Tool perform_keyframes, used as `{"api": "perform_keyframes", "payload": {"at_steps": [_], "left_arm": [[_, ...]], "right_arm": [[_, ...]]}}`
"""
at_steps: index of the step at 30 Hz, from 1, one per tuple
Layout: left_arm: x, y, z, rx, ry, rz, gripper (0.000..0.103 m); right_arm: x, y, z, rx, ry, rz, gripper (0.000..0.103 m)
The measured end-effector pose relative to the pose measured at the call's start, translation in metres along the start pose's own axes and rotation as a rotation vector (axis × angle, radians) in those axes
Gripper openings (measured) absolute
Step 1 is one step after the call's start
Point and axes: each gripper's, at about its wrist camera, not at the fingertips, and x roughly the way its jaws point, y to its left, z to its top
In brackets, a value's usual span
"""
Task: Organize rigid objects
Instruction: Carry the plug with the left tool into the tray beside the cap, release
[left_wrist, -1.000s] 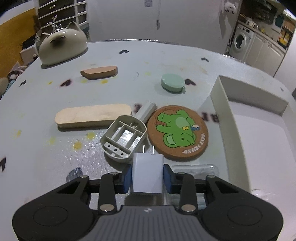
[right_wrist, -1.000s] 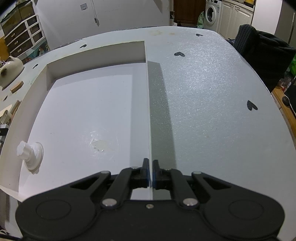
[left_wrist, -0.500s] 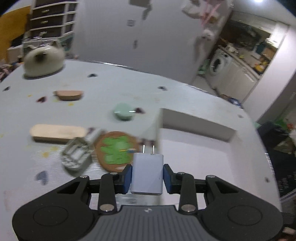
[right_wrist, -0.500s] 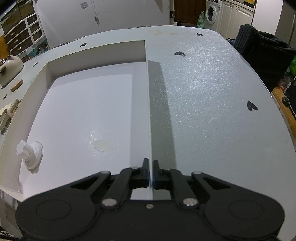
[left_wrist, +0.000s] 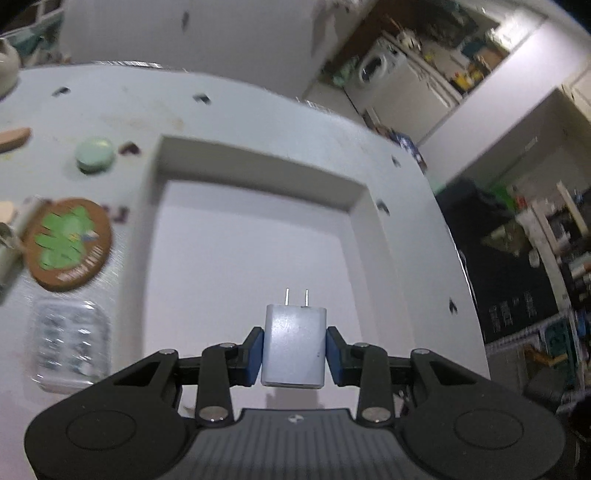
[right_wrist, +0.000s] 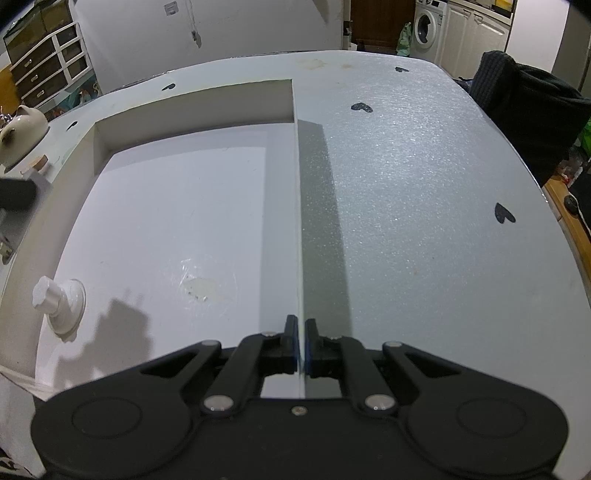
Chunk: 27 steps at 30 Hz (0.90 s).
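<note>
Left gripper (left_wrist: 294, 354): clamped on a white plug (left_wrist: 294, 347), blue pads pressed to its two sides, prongs pointing away.
Plug's place: held in the air over the white tray (left_wrist: 255, 173), above its near part.
Right gripper (right_wrist: 300, 341): closed on the tray's thin right wall (right_wrist: 297, 206).
Tray contents: a white suction knob (right_wrist: 59, 304) near the left wall.
Table (right_wrist: 424, 184), left of tray: round cork coaster (left_wrist: 70, 243), green puck (left_wrist: 94, 154), clear blister pack (left_wrist: 70, 343).
</note>
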Motion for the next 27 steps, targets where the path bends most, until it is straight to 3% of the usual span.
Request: {"api": "perform_keyframes", "payload": {"at_steps": [10, 18, 27], "left_arm": [[0.043, 0.000, -0.012, -0.035, 0.149, 0.052, 0.037], [0.055, 0.010, -0.015, -0.065, 0.197, 0.101, 0.037], [0.061, 0.017, -0.020, -0.103, 0.239, 0.101, 0.040]], "right_arm": [[0.000, 0.000, 0.000, 0.001, -0.001, 0.000, 0.006], [0.000, 0.000, 0.000, 0.003, -0.002, 0.001, 0.006], [0.000, 0.000, 0.000, 0.003, -0.002, 0.001, 0.006]]}}
